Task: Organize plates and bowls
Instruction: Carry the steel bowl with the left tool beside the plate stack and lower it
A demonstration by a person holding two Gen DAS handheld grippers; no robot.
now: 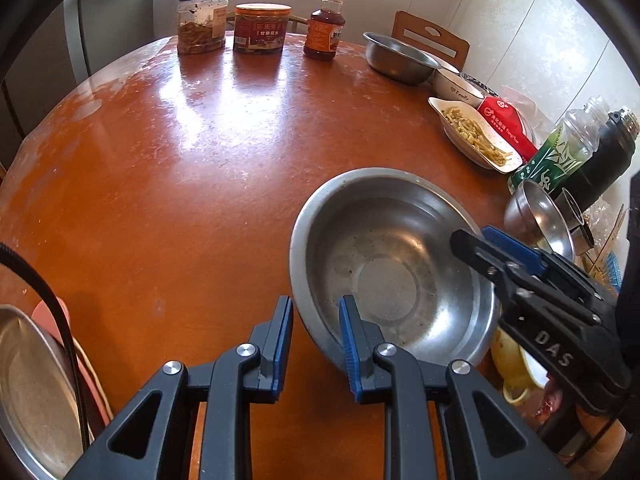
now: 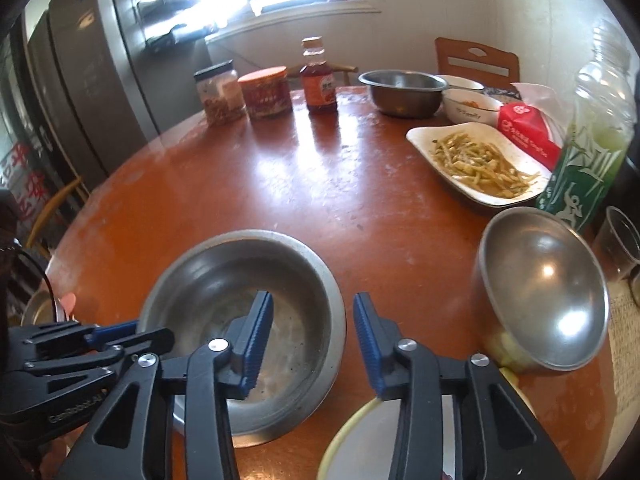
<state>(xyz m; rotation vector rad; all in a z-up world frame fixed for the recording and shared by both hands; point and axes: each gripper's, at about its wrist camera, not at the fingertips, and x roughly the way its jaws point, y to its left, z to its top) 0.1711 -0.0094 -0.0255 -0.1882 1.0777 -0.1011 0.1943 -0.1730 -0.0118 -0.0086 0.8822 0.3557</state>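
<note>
Steel bowl (image 1: pixel 394 268), wide and shallow, sits near our edge of the round table (image 1: pixel 180 152). We straddle its rim with the left gripper (image 1: pixel 316 344), fingers apart; the right gripper (image 2: pixel 313 344) hangs at its opposite rim, fingers also apart, gripping nothing. Right edge: tilted small steel bowl (image 2: pixel 548 292), white plate of noodles (image 2: pixel 476 160), red packet (image 2: pixel 528 130), green bottle (image 2: pixel 588 148). Far edge: two jars (image 1: pixel 232 22), sauce bottle (image 1: pixel 325 26), another steel bowl (image 1: pixel 398 58).

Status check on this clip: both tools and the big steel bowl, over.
Left tool open, straddling big steel bowl near rim. Right tool open astride its right rim. Small steel bowl tilted alongside.
</note>
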